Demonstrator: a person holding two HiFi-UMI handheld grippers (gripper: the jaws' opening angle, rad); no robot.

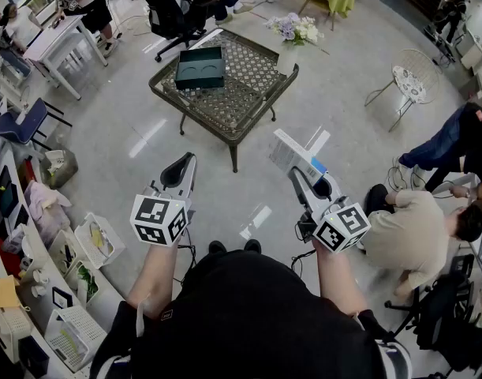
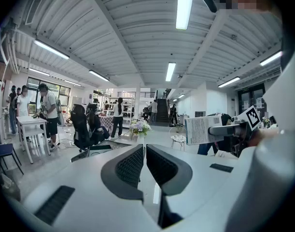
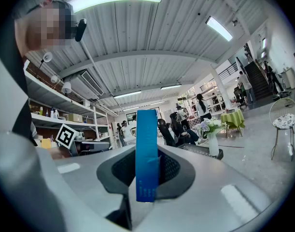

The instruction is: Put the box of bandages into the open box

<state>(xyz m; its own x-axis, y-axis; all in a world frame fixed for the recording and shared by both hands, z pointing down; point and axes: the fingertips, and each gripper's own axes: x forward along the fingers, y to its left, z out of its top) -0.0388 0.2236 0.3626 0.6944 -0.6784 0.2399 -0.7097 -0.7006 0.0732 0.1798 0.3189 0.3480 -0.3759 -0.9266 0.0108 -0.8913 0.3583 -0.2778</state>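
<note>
The box of bandages (image 1: pixel 292 155), white with a blue edge, stands upright between the jaws of my right gripper (image 1: pixel 306 178), which is shut on it. In the right gripper view its blue narrow side (image 3: pixel 147 153) fills the gap between the pads. The open box (image 1: pixel 199 68), dark green, lies on the far left part of a metal lattice table (image 1: pixel 252 81), well ahead of both grippers. My left gripper (image 1: pixel 180 168) is held level with the right one, its jaws together and nothing between them (image 2: pixel 144 161). From the left gripper view the bandage box (image 2: pixel 201 129) appears at the right.
A vase of flowers (image 1: pixel 296 28) stands on the floor beyond the table. A white round chair (image 1: pixel 418 81) is at the right, and a person (image 1: pixel 418 231) crouches on the floor close to my right. Baskets and shelves (image 1: pixel 91 243) line the left side.
</note>
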